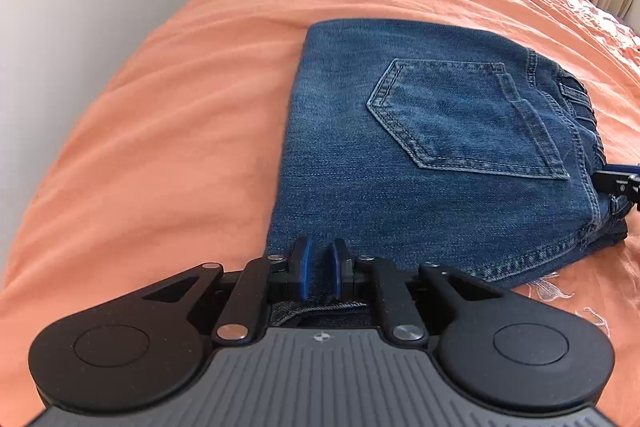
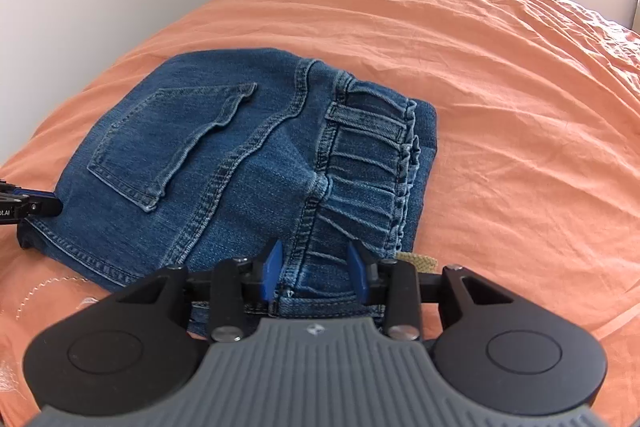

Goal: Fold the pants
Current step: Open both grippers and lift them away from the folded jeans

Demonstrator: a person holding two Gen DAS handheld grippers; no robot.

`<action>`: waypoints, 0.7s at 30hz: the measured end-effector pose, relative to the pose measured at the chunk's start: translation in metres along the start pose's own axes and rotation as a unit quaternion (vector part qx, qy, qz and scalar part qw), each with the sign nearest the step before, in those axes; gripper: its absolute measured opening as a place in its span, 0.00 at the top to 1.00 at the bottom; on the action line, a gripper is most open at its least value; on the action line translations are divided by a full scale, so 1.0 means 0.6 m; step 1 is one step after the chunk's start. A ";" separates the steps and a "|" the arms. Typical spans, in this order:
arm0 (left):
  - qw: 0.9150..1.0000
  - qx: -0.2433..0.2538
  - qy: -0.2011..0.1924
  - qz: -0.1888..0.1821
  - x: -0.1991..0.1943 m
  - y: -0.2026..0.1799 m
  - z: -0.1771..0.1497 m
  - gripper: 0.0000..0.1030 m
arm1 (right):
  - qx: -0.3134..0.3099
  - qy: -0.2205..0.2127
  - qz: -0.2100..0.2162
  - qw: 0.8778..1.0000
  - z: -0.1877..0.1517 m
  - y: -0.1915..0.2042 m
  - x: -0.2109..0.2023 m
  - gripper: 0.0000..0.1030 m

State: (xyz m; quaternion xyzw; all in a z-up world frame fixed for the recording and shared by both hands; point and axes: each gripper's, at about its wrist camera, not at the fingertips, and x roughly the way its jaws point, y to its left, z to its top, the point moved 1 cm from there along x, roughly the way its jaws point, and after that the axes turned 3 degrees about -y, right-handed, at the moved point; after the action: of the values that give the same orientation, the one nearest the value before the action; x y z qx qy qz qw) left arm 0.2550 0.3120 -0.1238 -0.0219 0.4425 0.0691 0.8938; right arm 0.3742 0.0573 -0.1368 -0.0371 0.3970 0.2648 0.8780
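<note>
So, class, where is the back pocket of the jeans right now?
The back pocket is on the upper face of the folded jeans lying on the orange bedspread. In the right wrist view it sits left of the gathered waistband.

My black left gripper [image 1: 320,269] pinched narrowly, my black right gripper [image 2: 316,267] clamped wider, both angled downward.
</note>
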 end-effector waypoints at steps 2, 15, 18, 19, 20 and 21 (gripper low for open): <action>1.000 0.007 -0.005 0.005 -0.024 -0.005 0.001 0.86 | 0.004 -0.013 0.004 1.000 0.007 0.001 -0.026 0.57; 0.989 0.069 -0.120 0.051 -0.324 -0.038 0.045 0.69 | -0.032 -0.135 0.020 0.990 0.059 0.051 -0.301 0.34; 0.983 0.078 -0.157 0.059 -0.407 -0.055 0.055 0.61 | -0.033 -0.163 0.021 0.986 0.057 0.056 -0.374 0.27; 0.980 0.079 -0.171 0.061 -0.433 -0.061 0.054 0.60 | -0.033 -0.174 0.023 0.984 0.053 0.057 -0.400 0.26; 0.977 0.080 -0.186 0.062 -0.459 -0.068 0.054 0.55 | -0.033 -0.182 0.023 0.982 0.049 0.058 -0.423 0.23; 0.975 0.079 -0.201 0.060 -0.484 -0.075 0.052 0.49 | -0.032 -0.193 0.023 0.980 0.042 0.059 -0.446 0.22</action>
State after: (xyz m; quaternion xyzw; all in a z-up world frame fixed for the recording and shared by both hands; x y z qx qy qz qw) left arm 0.1122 0.2402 0.1246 0.0895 0.2581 0.0900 0.9578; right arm 0.2284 -0.0221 0.0773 -0.0047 0.2122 0.2994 0.9302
